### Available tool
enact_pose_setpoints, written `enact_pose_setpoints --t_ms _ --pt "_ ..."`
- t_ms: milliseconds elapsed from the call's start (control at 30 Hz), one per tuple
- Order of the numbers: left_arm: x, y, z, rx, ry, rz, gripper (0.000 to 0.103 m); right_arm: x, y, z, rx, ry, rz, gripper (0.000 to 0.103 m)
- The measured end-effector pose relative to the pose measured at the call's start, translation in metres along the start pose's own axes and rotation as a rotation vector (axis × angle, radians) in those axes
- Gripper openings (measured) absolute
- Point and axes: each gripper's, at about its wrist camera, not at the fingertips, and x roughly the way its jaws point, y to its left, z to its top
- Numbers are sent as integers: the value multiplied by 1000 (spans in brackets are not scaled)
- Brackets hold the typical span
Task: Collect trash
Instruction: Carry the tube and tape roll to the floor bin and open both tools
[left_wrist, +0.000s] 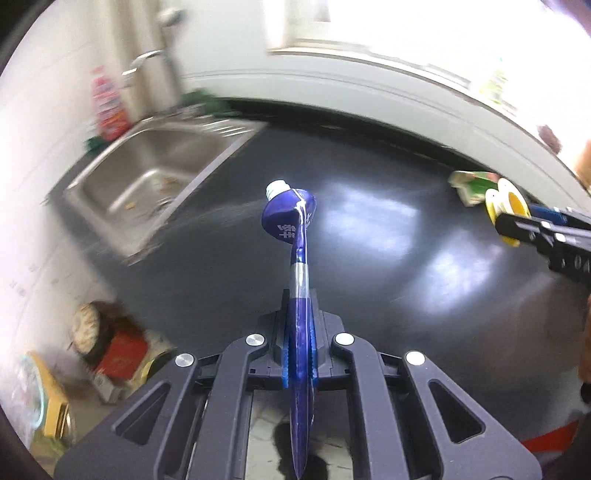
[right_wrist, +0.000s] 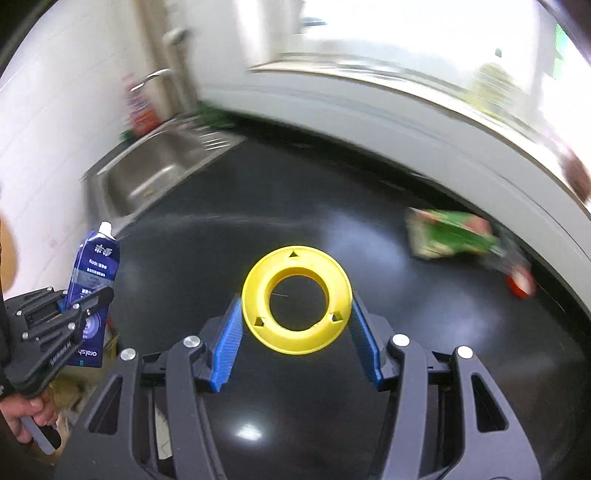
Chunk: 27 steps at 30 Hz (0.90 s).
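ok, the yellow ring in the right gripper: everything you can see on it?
The yellow ring looks like glossy moulded plastic: a flat, wide flange around a large round hole with a raised inner collar. Three small dark triangular marks or cut-outs sit evenly spaced on its face. It is clamped by its outer edge between the right gripper's blue ribbed pads, face tilted toward the camera, held in the air above the dark countertop. Nothing else touches it. The left wrist view shows it edge-on at the far right.

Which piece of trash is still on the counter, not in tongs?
The green carton lying by the back wall. The blue pouch is clamped in the left tongs, the yellow ring in the right tongs.
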Motion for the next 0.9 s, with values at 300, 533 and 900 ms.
enact_pose_setpoints --t_ms 300,533,900 --pt "-13 135 -88 -217 100 131 7 53 196 2 -265 137 325 55" --pt "-2 190 -142 -313 180 95 7 88 287 -30 -379 273 408 55" --pt "41 238 -182 -362 222 16 7 158 358 -48 -439 383 402 55"
